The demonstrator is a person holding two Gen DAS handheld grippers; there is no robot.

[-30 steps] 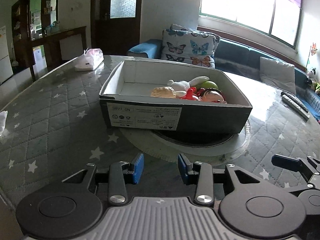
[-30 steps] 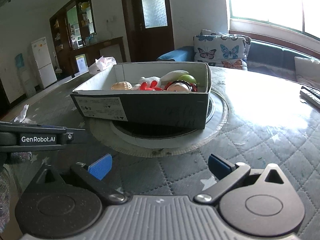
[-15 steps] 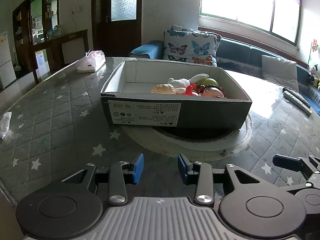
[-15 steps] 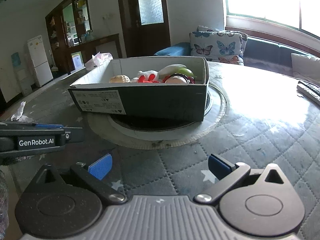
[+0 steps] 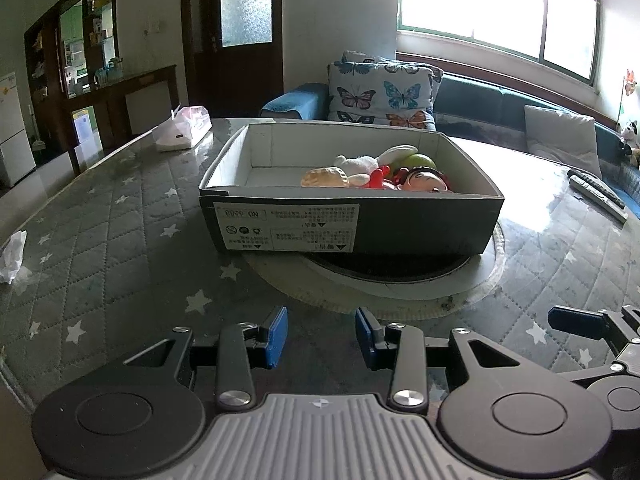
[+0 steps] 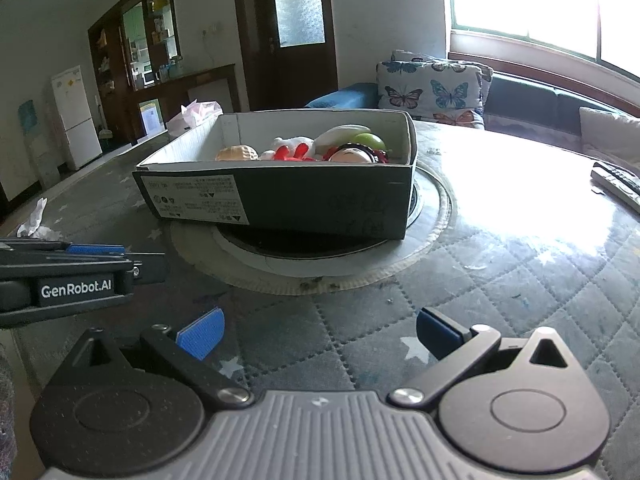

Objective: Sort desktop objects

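A dark cardboard box [image 5: 352, 226] [image 6: 280, 200] with a white inside stands on a round turntable in the middle of the table. Inside it lie a tan bun-like toy [image 5: 325, 178], a white plush toy [image 5: 360, 165], a green ball [image 5: 420, 159] and a doll head [image 5: 422, 182] [image 6: 354, 156]. My left gripper [image 5: 321, 334] hovers in front of the box, its blue pads a hand's width apart with nothing between them. My right gripper [image 6: 318, 330] is wide open and empty, also short of the box. The left gripper's body [image 6: 76, 276] shows at the left of the right wrist view.
A tissue pack [image 5: 182, 130] lies at the table's far left. A crumpled tissue [image 5: 12, 256] sits near the left edge. Remote controls [image 5: 598, 196] lie at the right. The grey starred cloth [image 5: 120, 248] covers the table; a sofa with a butterfly cushion [image 5: 380, 96] stands behind.
Both views have shifted slightly, so the box sits a little lower and closer in frame. The grippers' jaws look the same and nothing was taken or released.
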